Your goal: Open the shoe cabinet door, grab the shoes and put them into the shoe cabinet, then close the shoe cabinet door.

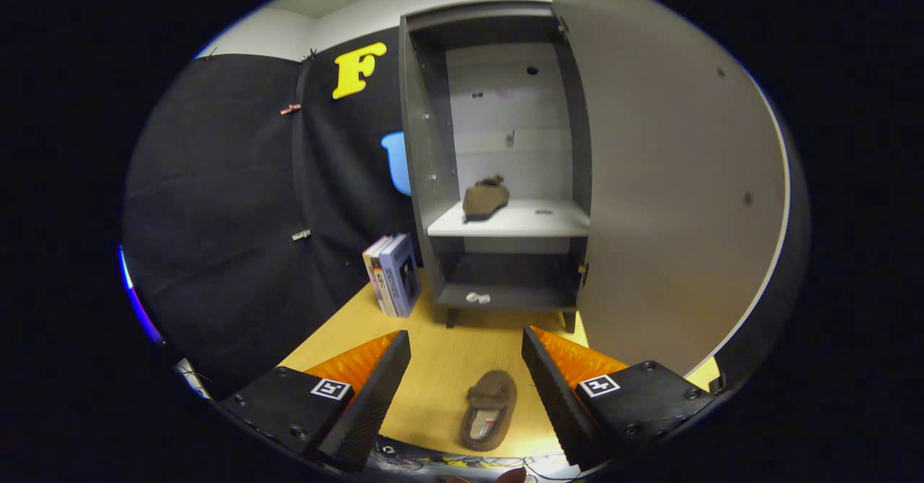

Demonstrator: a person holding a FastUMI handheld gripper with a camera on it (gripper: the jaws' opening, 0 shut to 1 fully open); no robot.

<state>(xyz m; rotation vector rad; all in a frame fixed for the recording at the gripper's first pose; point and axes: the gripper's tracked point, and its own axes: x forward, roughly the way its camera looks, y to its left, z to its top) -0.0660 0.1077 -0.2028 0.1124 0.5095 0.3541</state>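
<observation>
The grey shoe cabinet stands ahead with its door swung wide open to the right. One brown slipper lies on the light middle shelf inside. A second brown slipper lies on the wooden floor between my fingers, toe pointing to the cabinet. My gripper is open, held above that slipper and touching nothing.
Two or three books lean upright against the black cloth wall just left of the cabinet's foot. Small pale objects rest on the cabinet's bottom shelf. The open door bounds the space to the right. Cables lie at the floor's near edge.
</observation>
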